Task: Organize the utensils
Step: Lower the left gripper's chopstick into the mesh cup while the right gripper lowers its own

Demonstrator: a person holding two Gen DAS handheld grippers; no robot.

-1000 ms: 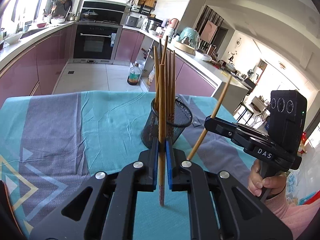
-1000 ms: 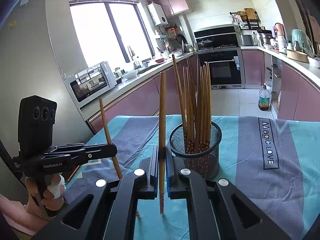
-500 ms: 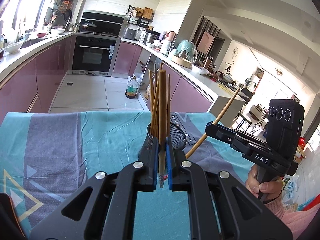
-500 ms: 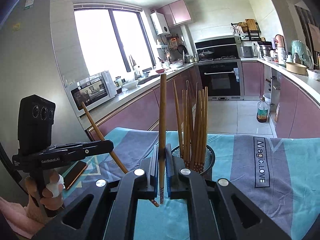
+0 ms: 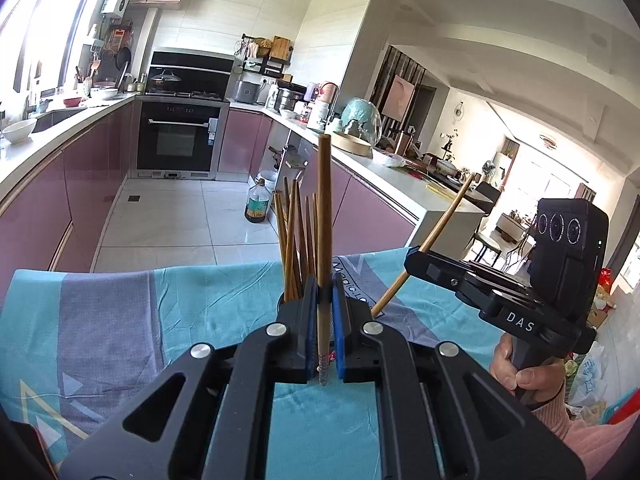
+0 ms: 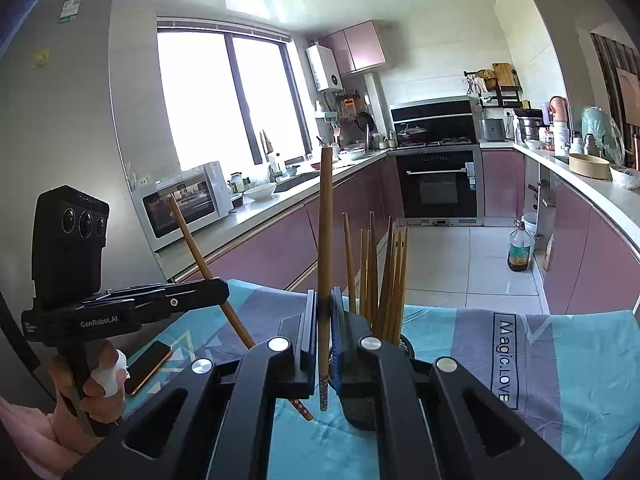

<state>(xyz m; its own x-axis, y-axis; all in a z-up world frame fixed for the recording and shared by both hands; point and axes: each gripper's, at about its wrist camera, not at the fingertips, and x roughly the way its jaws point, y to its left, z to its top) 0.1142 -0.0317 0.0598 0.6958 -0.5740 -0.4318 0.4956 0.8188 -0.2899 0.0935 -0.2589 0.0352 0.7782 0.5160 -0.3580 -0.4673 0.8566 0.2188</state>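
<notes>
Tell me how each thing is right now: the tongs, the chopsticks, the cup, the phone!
Left tongs: shut on a brown wooden chopstick, held upright.
Right tongs: shut on another brown wooden chopstick, held upright.
Black mesh metal cup: standing, filled with upright wooden chopsticks.
Dark flat phone: lying flat on the turquoise tablecloth.

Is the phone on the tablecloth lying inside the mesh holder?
No. The phone lies flat on the tablecloth, apart from the mesh holder.
</notes>
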